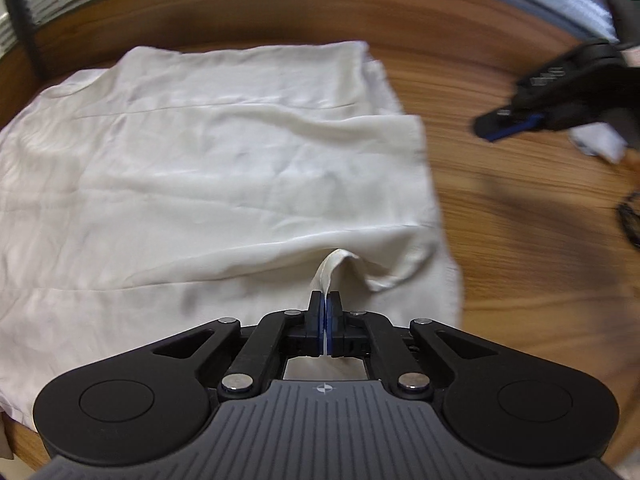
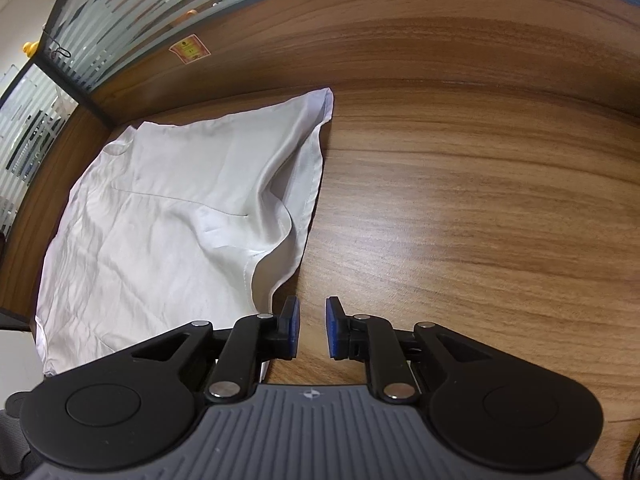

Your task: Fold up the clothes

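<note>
Pinched between the closed blue-padded left gripper (image 1: 325,306), a hem fold of the cream satin garment (image 1: 208,152) lifts off the wooden tabletop (image 2: 460,200), seemingly for folding over, while the right gripper (image 2: 313,328) hangs empty, jaws parted, beside the cloth.

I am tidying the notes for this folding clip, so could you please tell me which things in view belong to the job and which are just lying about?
Belonging to the job:
white garment, spread on the wooden table
left gripper, shut on a fold of it
right gripper, open, empty

Just lying about:
orange sticker on the back panel
white crumpled item, blurred, unidentifiable
</note>
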Demonstrator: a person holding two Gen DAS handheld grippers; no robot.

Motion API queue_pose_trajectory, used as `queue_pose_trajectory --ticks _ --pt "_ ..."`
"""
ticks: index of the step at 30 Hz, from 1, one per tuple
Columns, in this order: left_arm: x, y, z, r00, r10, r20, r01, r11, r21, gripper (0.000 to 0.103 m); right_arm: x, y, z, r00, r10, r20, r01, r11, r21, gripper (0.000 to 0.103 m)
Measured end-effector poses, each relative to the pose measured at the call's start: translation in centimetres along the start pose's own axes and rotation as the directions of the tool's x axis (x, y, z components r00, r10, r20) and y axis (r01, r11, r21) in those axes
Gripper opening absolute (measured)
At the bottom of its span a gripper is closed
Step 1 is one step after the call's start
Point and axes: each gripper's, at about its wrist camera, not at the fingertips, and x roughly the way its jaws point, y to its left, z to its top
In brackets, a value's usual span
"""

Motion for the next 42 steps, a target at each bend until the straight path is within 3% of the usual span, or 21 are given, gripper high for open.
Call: queue_pose_trajectory --ticks 3,7,9,14,16,20,23,31,35,38,42 --pt "-0.9 -1.9 -1.0 0.992 -0.103 -0.075 0.111 0.988 0.11 0.002 -0.1 0.0 0.3 1.0 0.003 -0.001 -0.003 1.0 -0.013 0.022" --pt "-0.5 -3.5 -2.3 0.967 -0.171 -0.19 0.208 0.959 0.193 0.006 0.0 0.2 0.5 1.0 0.01 -0.009 -0.01 0.999 -0.031 0.022" --pt "0.7 -4.0 -2.9 0.945 -0.179 -0.275 0.237 0.952 0.194 0.007 0.2 0.3 0.6 1.0 0.013 -0.014 -0.014 0.999 -0.037 0.023" --pt "1.3 -4.8 -3.8 0.922 -0.204 -0.329 0.28 0.938 0.204 0.013 1.5 1.1 2.1 1.0 0.019 -0.012 -0.019 0.998 -0.066 0.024" --pt "1.0 -4.8 -4.0 0.926 -0.197 -0.321 0.273 0.938 0.212 0.02 2.0 1.4 2.7 1.0 0.021 -0.011 -0.022 0.997 -0.078 0.024" --pt "-0.3 -3.8 -4.0 0.953 -0.166 -0.253 0.22 0.953 0.206 0.023 3.1 2.1 3.9 1.0 0.025 -0.01 -0.026 0.995 -0.101 0.024" --pt "-0.9 -2.8 -3.9 0.964 -0.146 -0.224 0.19 0.963 0.19 0.025 3.9 2.5 4.8 1.0 0.029 -0.009 -0.029 0.993 -0.117 0.024" --pt "-0.6 -1.1 -4.2 0.962 -0.13 -0.239 0.164 0.978 0.129 0.026 8.5 2.7 9.3 0.998 0.065 -0.003 -0.065 0.997 -0.032 0.029" --pt "-0.5 -0.6 -3.9 0.964 -0.124 -0.234 0.157 0.979 0.126 0.027 10.3 3.4 10.1 0.999 0.04 0.008 -0.04 0.999 -0.01 0.029" --pt "-0.3 -0.2 -3.7 0.965 -0.12 -0.234 0.152 0.98 0.126 0.027 11.2 4.7 10.6 0.997 0.069 0.022 -0.068 0.998 -0.017 0.029" --pt "0.0 0.5 -3.3 0.966 -0.116 -0.233 0.145 0.983 0.114 0.028 12.3 7.7 10.9 0.974 0.221 -0.045 -0.224 0.971 -0.081 0.029"
